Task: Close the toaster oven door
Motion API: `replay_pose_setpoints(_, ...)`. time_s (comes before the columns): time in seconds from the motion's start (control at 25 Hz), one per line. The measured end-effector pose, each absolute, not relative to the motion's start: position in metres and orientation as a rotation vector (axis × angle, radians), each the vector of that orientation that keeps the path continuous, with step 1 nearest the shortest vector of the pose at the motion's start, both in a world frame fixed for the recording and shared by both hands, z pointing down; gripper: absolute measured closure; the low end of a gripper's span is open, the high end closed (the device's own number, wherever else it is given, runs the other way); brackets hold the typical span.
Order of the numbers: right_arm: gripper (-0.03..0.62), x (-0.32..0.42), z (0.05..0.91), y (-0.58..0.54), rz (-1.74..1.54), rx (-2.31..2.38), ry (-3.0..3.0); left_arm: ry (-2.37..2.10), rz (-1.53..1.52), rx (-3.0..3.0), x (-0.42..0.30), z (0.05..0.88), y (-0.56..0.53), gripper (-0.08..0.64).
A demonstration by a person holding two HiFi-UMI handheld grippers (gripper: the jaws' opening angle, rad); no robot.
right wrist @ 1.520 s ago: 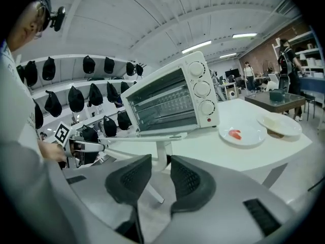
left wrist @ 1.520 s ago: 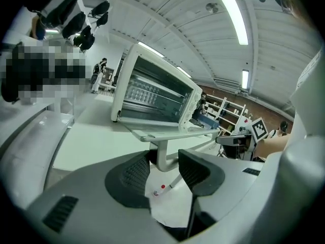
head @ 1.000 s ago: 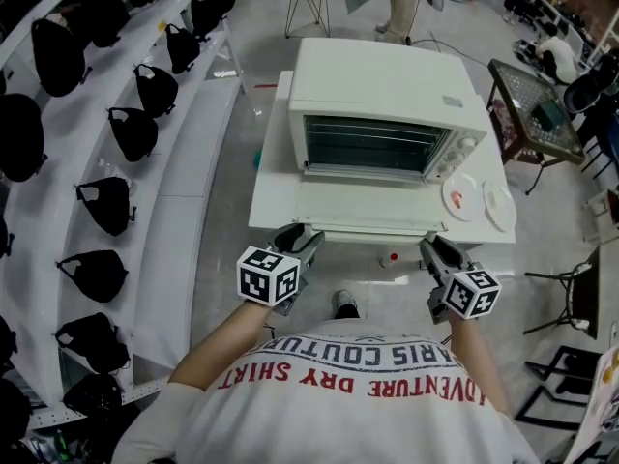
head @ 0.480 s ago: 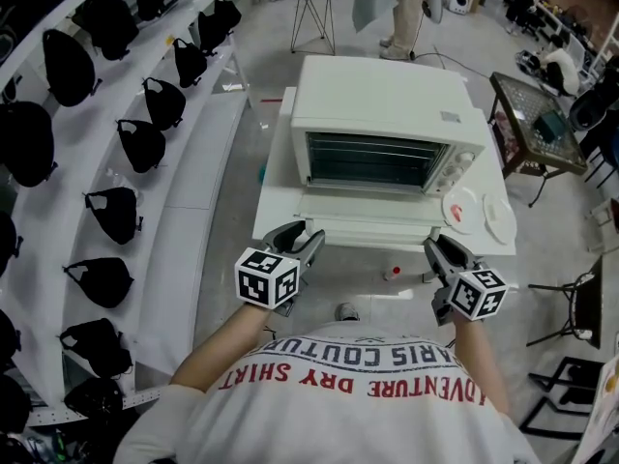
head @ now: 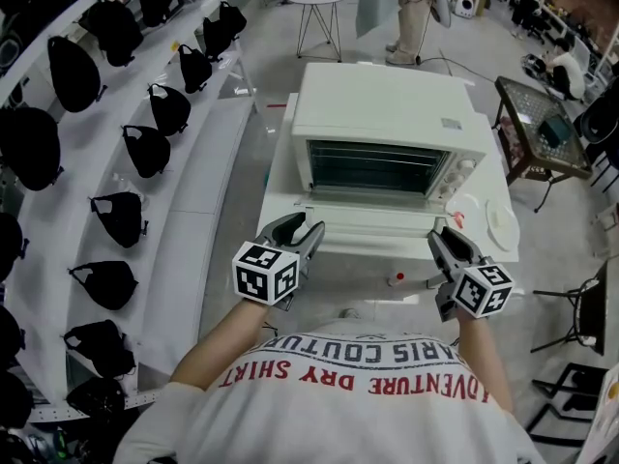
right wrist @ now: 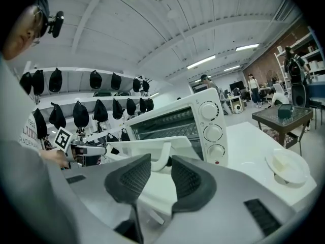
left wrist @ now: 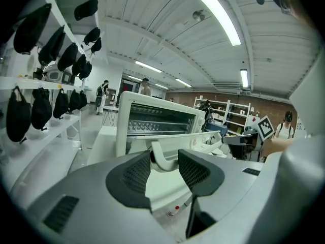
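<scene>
A white toaster oven (head: 387,104) stands on a white table (head: 279,167), its glass door (head: 372,222) hinged down and tilted partly upward. My left gripper (head: 302,232) is at the left end of the door handle (left wrist: 161,155), whose post sits between the pads of the left gripper (left wrist: 165,162), which close on it. My right gripper (head: 443,242) is at the handle's right end. In the right gripper view the handle (right wrist: 162,157) curves down between the pads of the right gripper (right wrist: 161,171), which grip it. The oven's wire rack and three knobs (right wrist: 212,132) show.
Two white plates (head: 501,222) lie on the table right of the oven. Shelves with several black bags (head: 126,220) run along the left. A small bottle (head: 397,279) lies on the floor below the table edge. A dark side table (head: 542,114) stands at the right; a person (head: 411,8) stands behind.
The door has swung up from lying flat to a partly raised tilt. Both grippers have risen with its handle, staying at its two ends.
</scene>
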State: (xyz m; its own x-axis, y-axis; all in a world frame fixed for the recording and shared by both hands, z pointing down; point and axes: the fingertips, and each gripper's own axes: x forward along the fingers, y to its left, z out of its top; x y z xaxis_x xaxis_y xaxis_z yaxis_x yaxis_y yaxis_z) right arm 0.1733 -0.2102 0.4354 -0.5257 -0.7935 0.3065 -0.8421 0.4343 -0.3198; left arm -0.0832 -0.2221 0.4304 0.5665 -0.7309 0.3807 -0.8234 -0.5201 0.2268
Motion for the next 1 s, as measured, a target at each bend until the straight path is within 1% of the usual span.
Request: replay_pose_setpoints(1.0,0.451,0.177,0.387,-0.274,0.636,1.438,-2.703,-1.357,0.22,2.469,-0.082,0.381,-0.283,0.373)
